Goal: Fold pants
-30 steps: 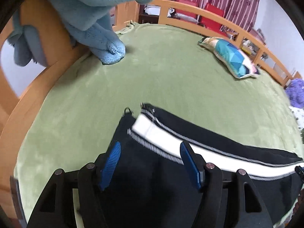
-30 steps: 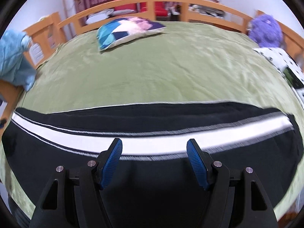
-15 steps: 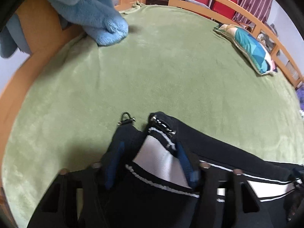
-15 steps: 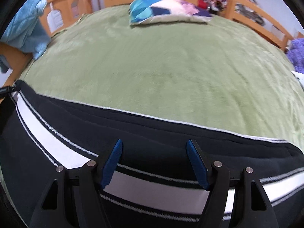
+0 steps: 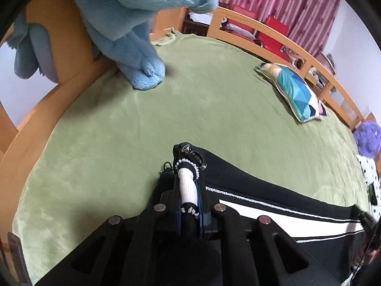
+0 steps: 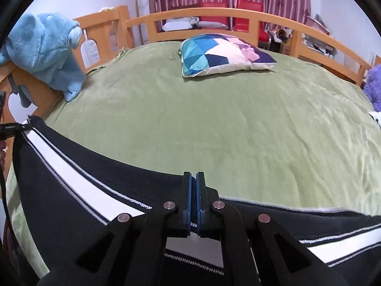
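Left wrist view shows my left gripper [image 5: 189, 190] pinched on the pants [image 5: 273, 190] at one end, where the white stripe bunches between the pads and a zipper pull sticks out past the tips. My right gripper [image 6: 193, 200] is pressed together on the far long edge of the same pants, partway along, with the black cloth caught between the pads.

The pants lie stretched along the near edge of the bed [image 6: 226, 124], side stripe up, one leg apparently stacked on the other, though I cannot confirm that from here. I judge the task to be early: both grips are set, but I see no cross fold yet. The cloth runs as one long band from the left edge of the bed toward the right. What is left, as I read it, is to carry one end over the other, perhaps twice, and smooth the result.

Much is out of sight. The near edge of the pants sits under my gripper bodies in both views. The right end runs out of frame, so I cannot tell waistband from cuffs there. Whether the cloth in my grips is lifted off the bed or resting on it is hard to make out. Nothing shows how many layers each gripper holds.
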`<action>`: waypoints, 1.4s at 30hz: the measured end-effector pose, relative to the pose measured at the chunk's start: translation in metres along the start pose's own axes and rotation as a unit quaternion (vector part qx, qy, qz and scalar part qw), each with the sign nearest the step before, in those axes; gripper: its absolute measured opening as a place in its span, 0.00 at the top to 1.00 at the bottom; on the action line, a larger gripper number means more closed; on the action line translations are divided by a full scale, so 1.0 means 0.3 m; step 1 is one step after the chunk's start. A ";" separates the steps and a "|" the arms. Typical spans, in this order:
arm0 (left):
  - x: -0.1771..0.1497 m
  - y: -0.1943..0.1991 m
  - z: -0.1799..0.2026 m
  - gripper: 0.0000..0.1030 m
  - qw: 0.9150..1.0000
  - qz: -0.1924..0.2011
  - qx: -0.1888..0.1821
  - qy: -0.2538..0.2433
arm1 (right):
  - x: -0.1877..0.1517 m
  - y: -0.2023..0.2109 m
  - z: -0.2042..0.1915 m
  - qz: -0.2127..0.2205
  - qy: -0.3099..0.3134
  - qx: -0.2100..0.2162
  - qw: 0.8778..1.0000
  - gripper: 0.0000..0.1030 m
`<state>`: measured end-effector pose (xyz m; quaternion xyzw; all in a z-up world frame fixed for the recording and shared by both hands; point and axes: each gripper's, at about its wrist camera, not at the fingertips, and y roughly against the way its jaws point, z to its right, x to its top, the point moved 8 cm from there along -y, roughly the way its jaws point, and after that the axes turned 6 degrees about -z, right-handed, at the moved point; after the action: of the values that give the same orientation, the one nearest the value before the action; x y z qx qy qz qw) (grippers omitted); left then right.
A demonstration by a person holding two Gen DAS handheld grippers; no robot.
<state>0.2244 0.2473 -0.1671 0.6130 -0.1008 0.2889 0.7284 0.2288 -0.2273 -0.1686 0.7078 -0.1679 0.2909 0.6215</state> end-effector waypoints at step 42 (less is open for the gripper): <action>-0.440 0.040 -0.163 0.45 0.996 -0.043 -0.052 0.056 | -0.545 0.296 0.212 -0.074 -0.192 -0.072 0.976 0.54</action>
<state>0.1003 0.2554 -0.2343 0.5612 -0.0482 0.2860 0.7752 0.0620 -0.3248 -0.2042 0.7145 -0.2512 0.0899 0.6468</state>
